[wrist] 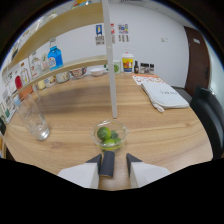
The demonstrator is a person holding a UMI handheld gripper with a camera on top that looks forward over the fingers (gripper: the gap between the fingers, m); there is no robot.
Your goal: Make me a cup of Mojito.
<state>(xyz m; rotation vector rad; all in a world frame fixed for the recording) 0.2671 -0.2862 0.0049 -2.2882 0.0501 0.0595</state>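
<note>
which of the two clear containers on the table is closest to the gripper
The small bowl of limes, just ahead of the open gripper; the empty tall glass stands farther away.

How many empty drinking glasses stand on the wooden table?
1. The empty glass stands on the wooden table, beyond the open gripper and beside the bowl of limes. The shelf may hide others.

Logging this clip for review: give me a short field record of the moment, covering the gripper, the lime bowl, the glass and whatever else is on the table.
gripper: open, holding nothing
bowl of limes: clear bowl just ahead of the fingertips, on the table
empty glass: upright, off to the left of the bowl, apart from it
white pole: stands beyond the bowl
white cloth: lies farther back on the right
table: wooden
shelf: bottles and jars along the left
</note>
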